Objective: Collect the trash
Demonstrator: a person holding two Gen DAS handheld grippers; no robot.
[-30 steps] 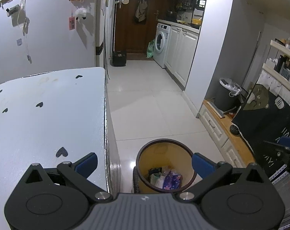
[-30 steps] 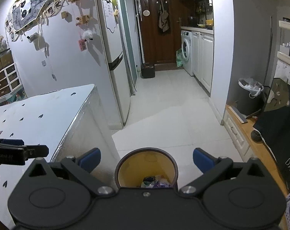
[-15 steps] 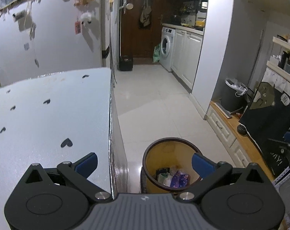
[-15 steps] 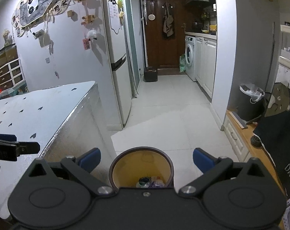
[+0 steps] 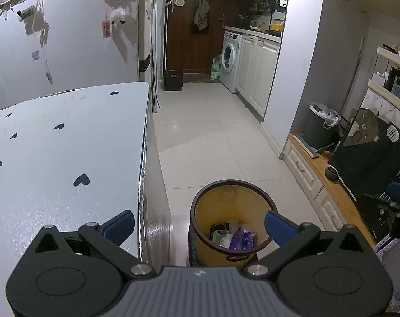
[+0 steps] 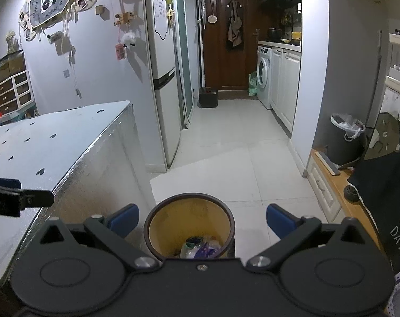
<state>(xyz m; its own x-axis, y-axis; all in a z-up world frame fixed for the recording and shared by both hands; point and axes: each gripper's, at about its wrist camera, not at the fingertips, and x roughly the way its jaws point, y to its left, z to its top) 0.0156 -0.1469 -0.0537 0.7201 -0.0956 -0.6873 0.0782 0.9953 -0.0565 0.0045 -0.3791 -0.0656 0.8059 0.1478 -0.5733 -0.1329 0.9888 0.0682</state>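
A: How do the two tools stand?

B: The left gripper (image 5: 199, 225), black with blue pads, has its fingers spread wide with nothing between them. One pad sits over the edge of the white tabletop with small black heart marks (image 5: 54, 158), the other over the round yellow-lined waste bin with a dark brown rim (image 5: 227, 200). The right gripper (image 6: 202, 221) is spread just as wide and holds nothing either.

A: And where is the trash?

B: It lies at the bottom of the bin. In the left wrist view a purple patterned wrapper (image 5: 242, 241) lies beside some pale and greenish scraps. In the right wrist view the same bin (image 6: 189, 211) sits between the blue pads, low in the frame, with the crumpled wrappers partly hidden behind the tool body.

A: Where does the bin stand?

B: On the pale tiled floor (image 6: 226, 158), just beside the silvery side of the table (image 6: 102, 174).

A: Can each tool be seen from the other's camera?

B: Yes. The left one shows at the left edge of the right wrist view, over the tabletop; the right one shows at the right edge of the left wrist view, in front of a black cloth with white lettering (image 5: 379, 158).

A: Anything else nearby?

B: A dark lined bucket (image 6: 345, 142) stands on a low wooden cabinet to the right, and a white washing machine (image 6: 263, 76) stands far down the corridor.
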